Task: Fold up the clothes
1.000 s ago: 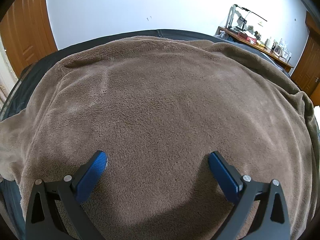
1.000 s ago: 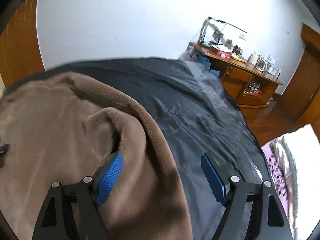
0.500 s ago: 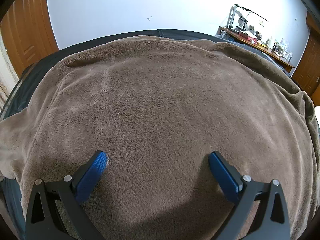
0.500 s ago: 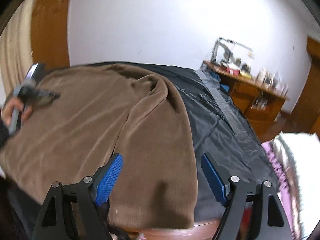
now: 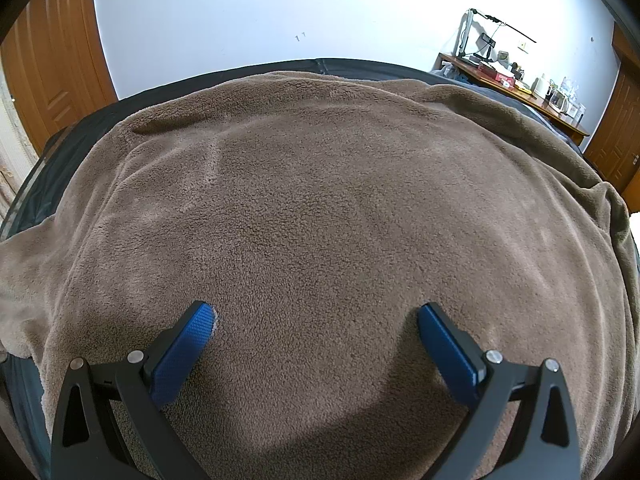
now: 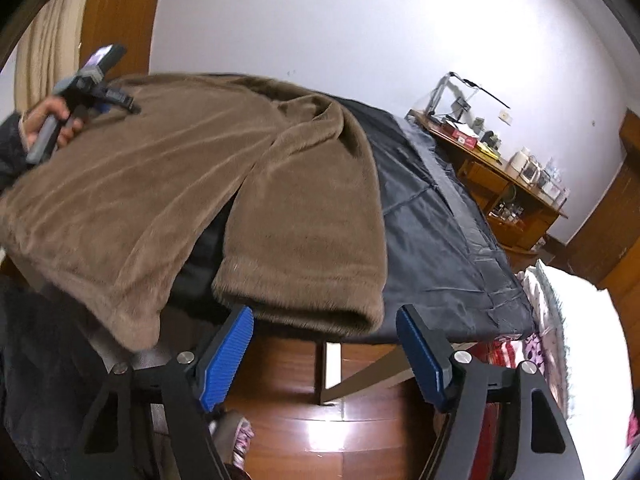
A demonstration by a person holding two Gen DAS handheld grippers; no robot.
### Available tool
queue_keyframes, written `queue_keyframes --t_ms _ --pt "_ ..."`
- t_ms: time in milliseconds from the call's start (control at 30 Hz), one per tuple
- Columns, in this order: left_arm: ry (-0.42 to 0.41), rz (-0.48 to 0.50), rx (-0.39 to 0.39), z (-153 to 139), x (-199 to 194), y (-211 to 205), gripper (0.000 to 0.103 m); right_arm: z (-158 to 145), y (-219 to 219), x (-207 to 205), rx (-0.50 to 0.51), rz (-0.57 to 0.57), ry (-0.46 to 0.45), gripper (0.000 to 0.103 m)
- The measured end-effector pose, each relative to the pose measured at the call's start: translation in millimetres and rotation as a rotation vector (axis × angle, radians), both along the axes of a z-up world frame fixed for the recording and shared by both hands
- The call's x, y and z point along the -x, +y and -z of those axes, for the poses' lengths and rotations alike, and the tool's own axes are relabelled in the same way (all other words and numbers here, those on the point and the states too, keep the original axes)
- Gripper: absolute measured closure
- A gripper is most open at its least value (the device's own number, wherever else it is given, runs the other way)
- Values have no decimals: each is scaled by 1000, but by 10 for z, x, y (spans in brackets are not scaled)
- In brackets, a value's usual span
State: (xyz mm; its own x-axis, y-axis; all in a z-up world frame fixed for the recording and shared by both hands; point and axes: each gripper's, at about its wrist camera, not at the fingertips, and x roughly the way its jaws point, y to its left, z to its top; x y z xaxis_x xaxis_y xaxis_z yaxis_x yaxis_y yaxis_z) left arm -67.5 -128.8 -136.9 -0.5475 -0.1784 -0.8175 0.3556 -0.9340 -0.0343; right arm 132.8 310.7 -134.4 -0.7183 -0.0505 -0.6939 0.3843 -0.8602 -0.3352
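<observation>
A brown fleece garment (image 5: 340,208) lies spread over a table with a dark cover (image 6: 440,240). My left gripper (image 5: 316,316) is open, its blue fingertips resting low on the fleece near its front edge. In the right wrist view the garment (image 6: 160,184) drapes over the table's front edge, one sleeve (image 6: 312,248) hanging with its cuff just above my right gripper (image 6: 324,316). The right gripper is open and empty, below the table edge. The hand-held left gripper (image 6: 96,88) shows at the far left of that view.
A wooden desk (image 6: 516,184) with a lamp, kettle and small items stands at the right by the white wall. Wooden doors (image 5: 52,60) flank the room. Wooden floor (image 6: 344,432) lies below, and a pink patterned bedcover (image 6: 548,320) is at the right.
My right gripper has drawn back and dropped from the fleece edge to below the table's front edge, so the sleeve cuff now hangs above it. The left gripper has hardly moved.
</observation>
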Motion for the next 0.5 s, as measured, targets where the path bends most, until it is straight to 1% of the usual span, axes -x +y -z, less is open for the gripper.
queue_keyframes --t_ms 133,233,267,333,367,400,500 --pt "0 -1 1 -2 -8 3 1 97 -159 41 -120 -9 47 27" --pt "0 -2 1 -3 -9 6 1 136 -226 142 -148 -30 57 29" --pt "0 -2 1 -2 -7 4 1 151 -244 185 -149 -37 53 34" --pt "0 -1 1 -1 -9 0 1 158 -234 297 -104 -23 27 42" --pt "0 -1 1 -1 -11 1 1 160 -214 347 -80 -5 14 53" --pt "0 -1 1 0 -13 3 1 164 -176 402 -56 24 3 70" --pt "0 -1 1 0 -16 4 1 160 -7 565 21 125 -5 90"
